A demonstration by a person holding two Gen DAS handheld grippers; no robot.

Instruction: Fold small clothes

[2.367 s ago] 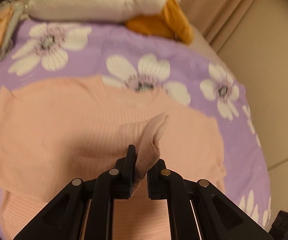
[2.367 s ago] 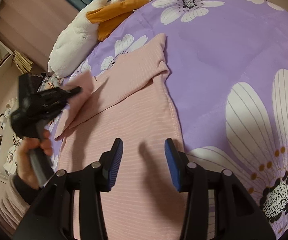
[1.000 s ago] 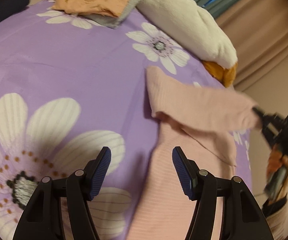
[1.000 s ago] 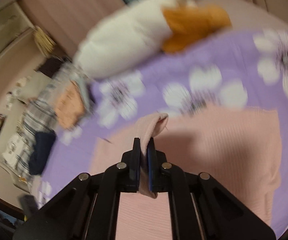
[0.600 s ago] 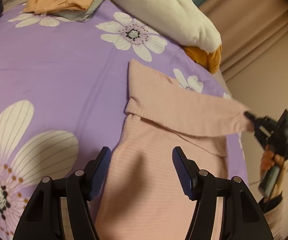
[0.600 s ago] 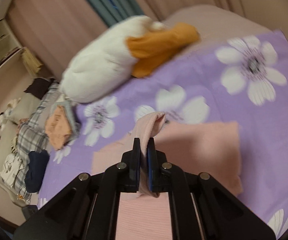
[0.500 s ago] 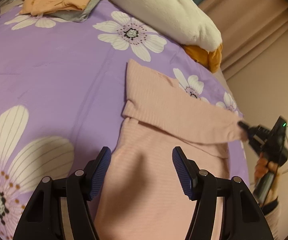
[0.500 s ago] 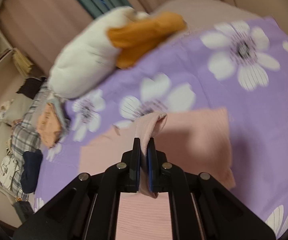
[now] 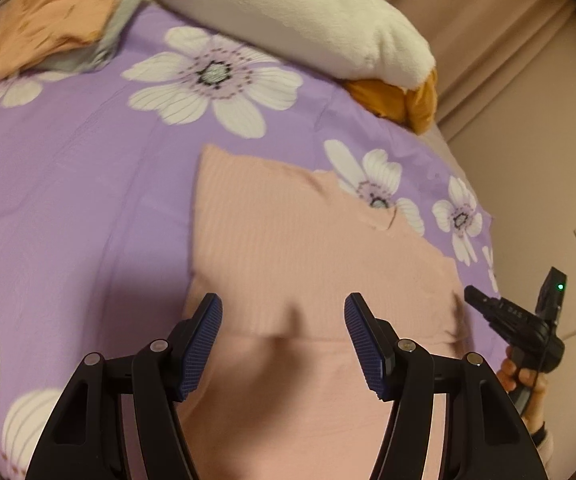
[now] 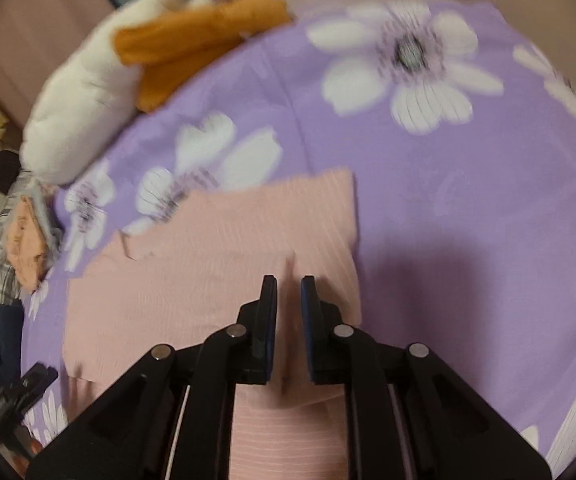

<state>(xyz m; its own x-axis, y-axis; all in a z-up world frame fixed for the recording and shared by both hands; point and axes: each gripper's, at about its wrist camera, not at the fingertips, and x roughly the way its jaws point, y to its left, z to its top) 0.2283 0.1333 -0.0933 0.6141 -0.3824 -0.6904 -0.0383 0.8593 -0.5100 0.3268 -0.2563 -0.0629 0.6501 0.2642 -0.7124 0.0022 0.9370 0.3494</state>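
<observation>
purple floral bedspread [image 9: 67,184], white pillow [image 9: 296,20], beige curtains [image 9: 488,40]

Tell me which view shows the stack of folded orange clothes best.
The left wrist view: the stack of folded orange clothes lies large on the purple bedspread, its top face visible. The right wrist view shows it small, blurred, squeezed at the left edge.

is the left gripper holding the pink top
No, the left gripper hangs open above the pink top with nothing between its pads.
</observation>
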